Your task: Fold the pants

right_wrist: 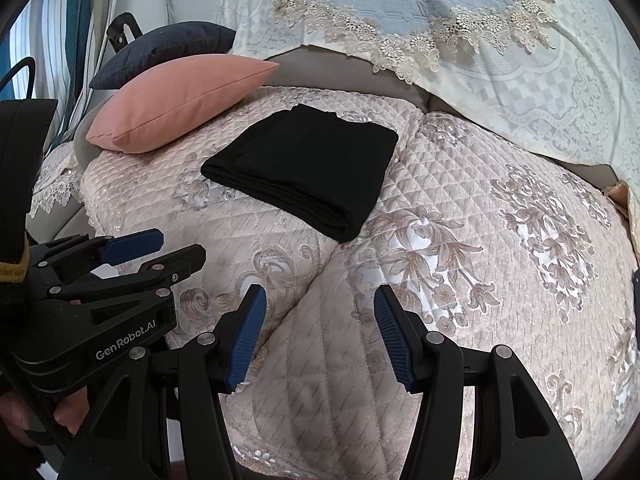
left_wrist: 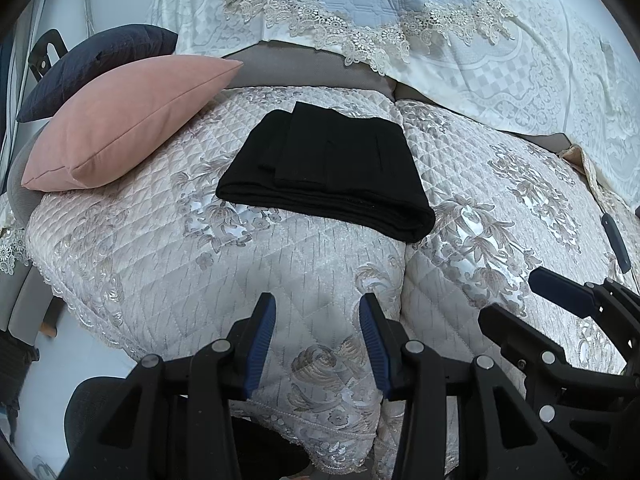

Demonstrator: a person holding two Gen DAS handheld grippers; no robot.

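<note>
The black pants (left_wrist: 328, 172) lie folded into a compact rectangle on the quilted sofa seat (left_wrist: 224, 272); they also show in the right wrist view (right_wrist: 304, 168). My left gripper (left_wrist: 318, 312) is open and empty, hovering over the seat's front part, well short of the pants. My right gripper (right_wrist: 320, 300) is open and empty too, over the seam between two seat cushions, also short of the pants. The right gripper shows at the right edge of the left wrist view (left_wrist: 572, 280), and the left gripper at the left of the right wrist view (right_wrist: 176, 246).
A pink cushion (left_wrist: 128, 128) leans at the seat's left end, with a dark navy cushion (left_wrist: 96, 68) behind it. A lace-edged cover (left_wrist: 360, 12) drapes the sofa back. The seat's front edge (left_wrist: 304, 436) drops off below the grippers. Striped curtains (right_wrist: 76, 20) hang at far left.
</note>
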